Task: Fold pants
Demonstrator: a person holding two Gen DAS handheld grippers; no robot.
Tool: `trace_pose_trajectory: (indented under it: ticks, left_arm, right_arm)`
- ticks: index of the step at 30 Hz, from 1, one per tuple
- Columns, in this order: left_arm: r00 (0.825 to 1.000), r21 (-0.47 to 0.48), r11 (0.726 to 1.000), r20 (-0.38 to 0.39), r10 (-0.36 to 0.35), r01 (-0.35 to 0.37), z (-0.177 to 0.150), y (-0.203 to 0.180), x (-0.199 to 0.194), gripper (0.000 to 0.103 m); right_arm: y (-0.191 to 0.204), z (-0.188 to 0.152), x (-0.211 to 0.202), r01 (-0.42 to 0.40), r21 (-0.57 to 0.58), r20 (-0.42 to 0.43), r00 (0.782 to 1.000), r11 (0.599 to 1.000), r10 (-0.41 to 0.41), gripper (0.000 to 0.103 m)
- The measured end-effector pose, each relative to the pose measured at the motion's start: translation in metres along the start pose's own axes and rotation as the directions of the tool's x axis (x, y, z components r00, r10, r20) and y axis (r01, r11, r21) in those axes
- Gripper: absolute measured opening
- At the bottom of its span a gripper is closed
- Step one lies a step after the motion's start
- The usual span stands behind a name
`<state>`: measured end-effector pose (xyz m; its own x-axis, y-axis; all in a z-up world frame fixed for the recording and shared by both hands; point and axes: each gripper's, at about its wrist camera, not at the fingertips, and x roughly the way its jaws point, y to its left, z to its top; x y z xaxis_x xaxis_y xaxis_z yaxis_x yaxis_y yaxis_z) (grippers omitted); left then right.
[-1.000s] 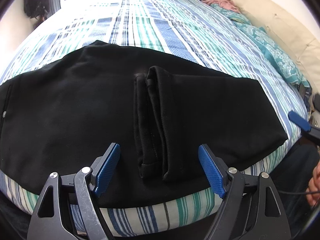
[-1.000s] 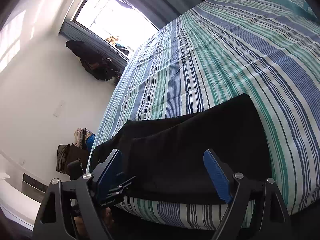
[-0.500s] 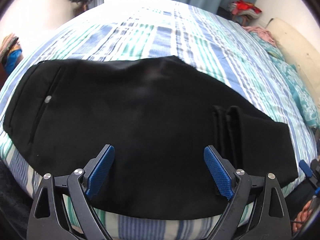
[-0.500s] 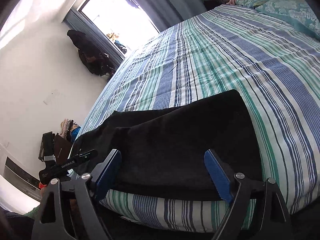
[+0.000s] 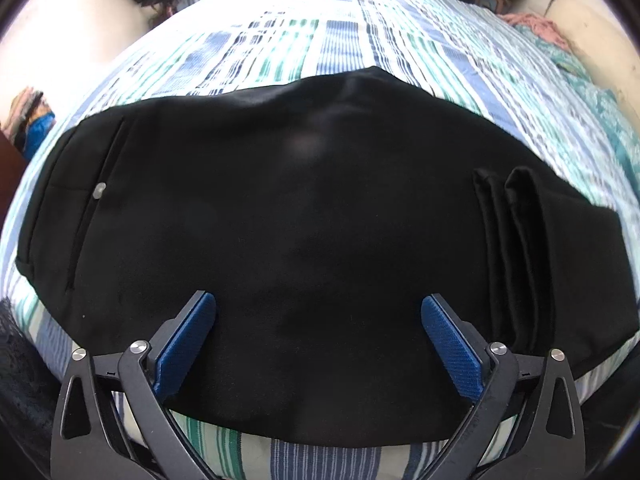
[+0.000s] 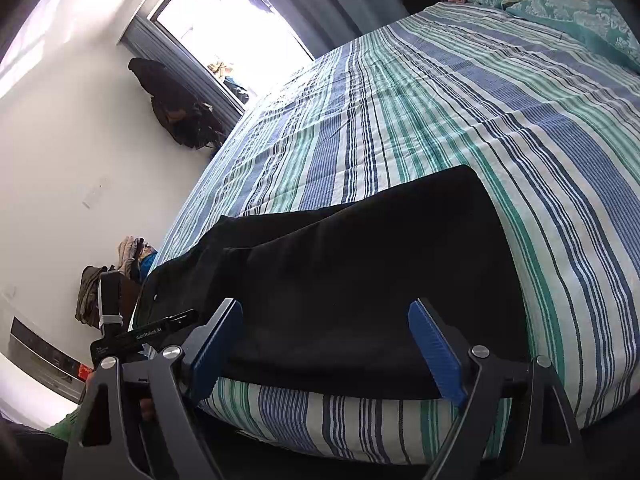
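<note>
The pants (image 5: 304,240) lie across the bed's (image 5: 344,44) near edge. On the pants, toward their right end, rest the folded-back leg ends (image 5: 516,248).

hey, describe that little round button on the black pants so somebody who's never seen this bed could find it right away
Start at the striped bed and find the black pants lying along its near edge. Go to their waist end, far left in the left wrist view, opposite the folded leg hems. The button sits beside the long pocket seam there: a small pale grey disc, the only light spot on the dark cloth.
</note>
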<state>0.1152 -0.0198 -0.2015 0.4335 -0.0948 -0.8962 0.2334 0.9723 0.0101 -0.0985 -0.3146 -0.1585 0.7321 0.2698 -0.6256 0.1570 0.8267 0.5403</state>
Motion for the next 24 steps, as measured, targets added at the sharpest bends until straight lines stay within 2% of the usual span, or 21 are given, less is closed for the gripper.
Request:
trace_pose_trajectory:
  ticks: [2,7,14,18,21,23,24]
  left_arm:
    - [1.0,0.002,1.0,0.018,0.017,-0.017,-0.003,-0.002,-0.001,0.103]
    - [1.0,-0.007,1.0,0.007,-0.003,0.003,-0.002,0.003,0.0,0.103]
    - [0.999,0.009,1.0,0.042,-0.002,0.002,-0.007,0.002,-0.002,0.103]
    - [1.0,0.019,1.0,0.021,-0.017,0.016,-0.002,0.003,-0.001,0.103]
    - [0.999,0.009,0.999,-0.021,-0.037,0.038,0.005,0.007,-0.003,0.103]
    - [0.996,-0.026,0.996,-0.037,-0.084,0.083,0.017,0.018,-0.01,0.102]
    - [0.993,-0.051,0.992,-0.02,-0.118,0.117,0.025,0.029,-0.018,0.102]
  right_arm:
    - [0.002,0.0,0.0,-0.002,-0.007,0.001,1.0,1.0,0.002,0.085]
    - [0.003,-0.001,0.001,-0.005,-0.014,-0.004,1.0,1.0,0.005,0.085]
    - [0.003,-0.001,0.001,-0.01,-0.007,-0.002,1.0,1.0,0.01,0.085]
    - [0.003,-0.001,0.001,-0.015,-0.004,-0.003,1.0,1.0,0.015,0.085]
    - [0.003,-0.001,0.0,-0.017,-0.005,0.002,1.0,1.0,0.017,0.085]
    - [0.003,-0.001,-0.001,-0.017,-0.001,0.008,1.0,1.0,0.017,0.085]
    - [0.002,-0.001,-0.003,-0.018,0.002,0.012,1.0,1.0,0.018,0.085]
